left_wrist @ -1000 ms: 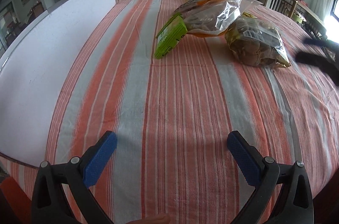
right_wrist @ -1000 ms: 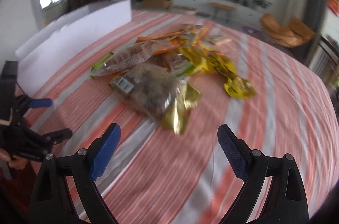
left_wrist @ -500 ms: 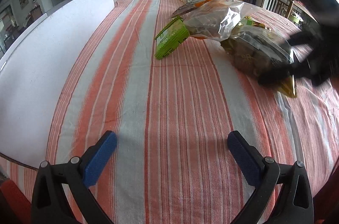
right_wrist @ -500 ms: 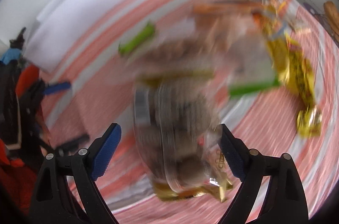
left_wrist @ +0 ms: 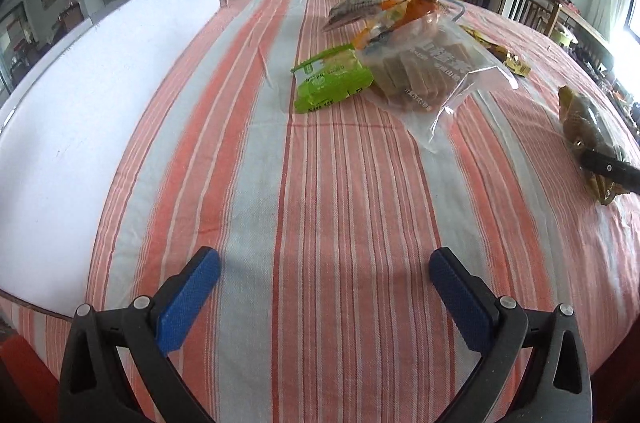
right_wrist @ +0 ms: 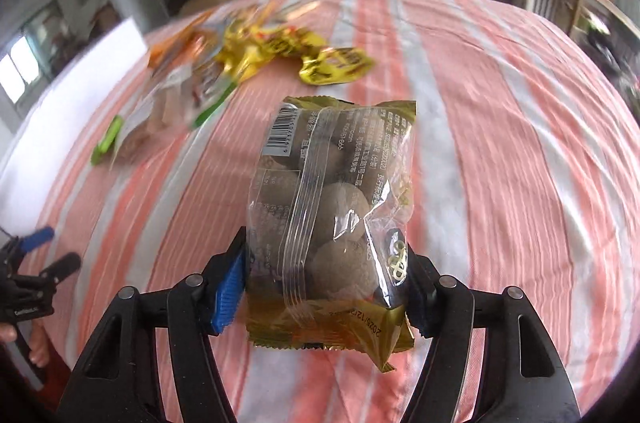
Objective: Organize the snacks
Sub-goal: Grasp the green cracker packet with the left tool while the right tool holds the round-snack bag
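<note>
With the right tongs (right_wrist: 320, 271) freshly squeezed shut on the gold-edged bag of brown balls (right_wrist: 332, 199) and lifting it off the striped table (right_wrist: 500, 151), barely started: green pack (left_wrist: 332, 81), wafer bag (left_wrist: 430, 71), yellow wrappers (right_wrist: 280, 55) still heaped, left tongs (left_wrist: 324, 287) wide, empty.

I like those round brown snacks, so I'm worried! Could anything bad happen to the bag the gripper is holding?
Maybe. The right gripper, whose jaws have just been closing, pinches the slippery clear bag of round snacks only near its bottom end, so it could slide out or flop over. A harder squeeze might crush the snacks. Carried low, it might bump the yellow packets on the striped tablecloth.
</note>
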A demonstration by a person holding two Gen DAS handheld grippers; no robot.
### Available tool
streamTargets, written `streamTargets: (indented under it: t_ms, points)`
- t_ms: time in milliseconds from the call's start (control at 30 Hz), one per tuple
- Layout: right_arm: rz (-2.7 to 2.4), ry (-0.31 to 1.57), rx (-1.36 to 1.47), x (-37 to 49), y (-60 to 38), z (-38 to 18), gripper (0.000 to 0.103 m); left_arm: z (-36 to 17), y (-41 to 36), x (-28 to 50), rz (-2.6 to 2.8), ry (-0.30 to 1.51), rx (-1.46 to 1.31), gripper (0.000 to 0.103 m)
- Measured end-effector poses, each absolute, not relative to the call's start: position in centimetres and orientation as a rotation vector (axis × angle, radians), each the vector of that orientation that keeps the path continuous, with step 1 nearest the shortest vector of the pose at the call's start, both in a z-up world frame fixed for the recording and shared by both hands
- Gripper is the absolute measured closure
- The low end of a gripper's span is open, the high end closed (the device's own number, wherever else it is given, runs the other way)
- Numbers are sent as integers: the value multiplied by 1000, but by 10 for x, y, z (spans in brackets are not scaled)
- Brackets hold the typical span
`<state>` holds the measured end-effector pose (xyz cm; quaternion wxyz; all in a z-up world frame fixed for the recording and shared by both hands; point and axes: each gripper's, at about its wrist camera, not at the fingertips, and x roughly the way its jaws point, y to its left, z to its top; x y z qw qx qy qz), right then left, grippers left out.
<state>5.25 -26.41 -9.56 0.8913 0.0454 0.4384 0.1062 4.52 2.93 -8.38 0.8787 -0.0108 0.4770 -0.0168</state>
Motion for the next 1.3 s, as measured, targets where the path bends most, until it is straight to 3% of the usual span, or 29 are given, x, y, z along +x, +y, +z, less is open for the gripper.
streamTargets:
  t_ms: [100,200,367,500,567,600,767,900,967,1033,1300]
  points:
    - [227,886,96,36,-267,-92,28,-76,42,52,-85,984,-152,0]
    - [214,846,34,51,-239,-101,18,-60,54,80,-102,968,-235,1]
    - [185,867,-73,60,-218,-107,14,-48,56,143,-123,964,-267,1]
    - [187,867,-72,64,-218,-107,14,-73,47,178,-78,1051,-197,19]
    - [187,867,-72,64,-218,-107,14,-72,43,176,-63,1004,-127,29]
    - [187,867,-72,64,-218,-107,14,-71,44,175,-84,999,-127,50]
    - [186,867,-72,64,-218,-107,14,-70,59,149,-101,1042,-51,54]
    - [187,867,-73,64,-218,-107,14,-72,61,113,-137,1055,70,52]
    - [186,868,-73,64,-218,-107,13,-74,66,100,-156,1068,62,39]
    - [186,869,-75,67,-217,-109,13,-75,70,94,-155,1061,40,6]
    - [187,869,-75,66,-217,-109,13,-87,75,92,-99,1018,54,0]
